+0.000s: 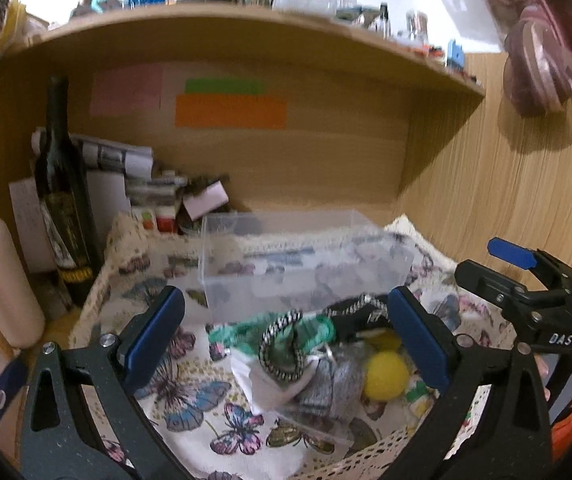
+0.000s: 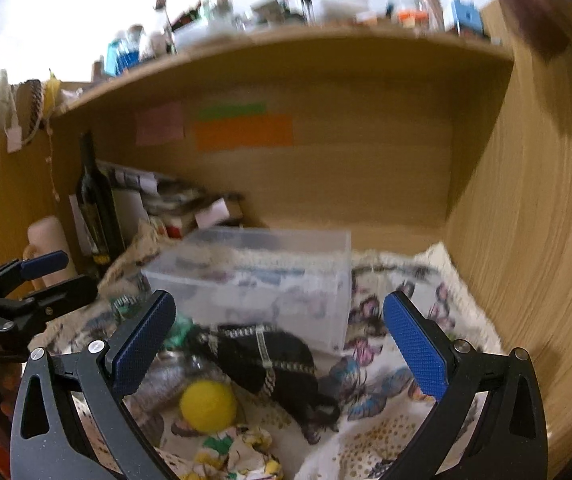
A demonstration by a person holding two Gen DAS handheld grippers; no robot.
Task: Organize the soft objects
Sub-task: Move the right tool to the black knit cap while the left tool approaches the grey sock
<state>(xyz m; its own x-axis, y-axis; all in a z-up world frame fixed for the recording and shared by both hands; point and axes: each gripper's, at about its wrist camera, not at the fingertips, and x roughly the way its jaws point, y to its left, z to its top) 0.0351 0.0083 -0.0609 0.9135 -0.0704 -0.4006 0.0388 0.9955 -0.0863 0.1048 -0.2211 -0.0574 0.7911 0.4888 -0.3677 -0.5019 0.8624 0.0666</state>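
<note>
A heap of soft things lies on the butterfly cloth (image 1: 189, 392): a green knit piece (image 1: 241, 334), a black and silver braided cord (image 1: 281, 344), a grey fabric piece (image 1: 334, 380), a yellow ball (image 1: 386, 376) and a black fabric item (image 2: 269, 356). The ball also shows in the right wrist view (image 2: 207, 404), with a crumpled patterned cloth (image 2: 237, 452) in front of it. A clear plastic box (image 1: 302, 264) stands behind the heap, also in the right wrist view (image 2: 261, 280). My left gripper (image 1: 286, 336) is open over the heap. My right gripper (image 2: 277, 344) is open above the black item.
A dark wine bottle (image 1: 63, 200) and a pale pink jug (image 1: 1, 288) stand at the left with stacked boxes (image 1: 157, 200). A wooden shelf (image 1: 245, 36) with jars runs overhead. A wooden side wall (image 2: 526, 240) closes the right.
</note>
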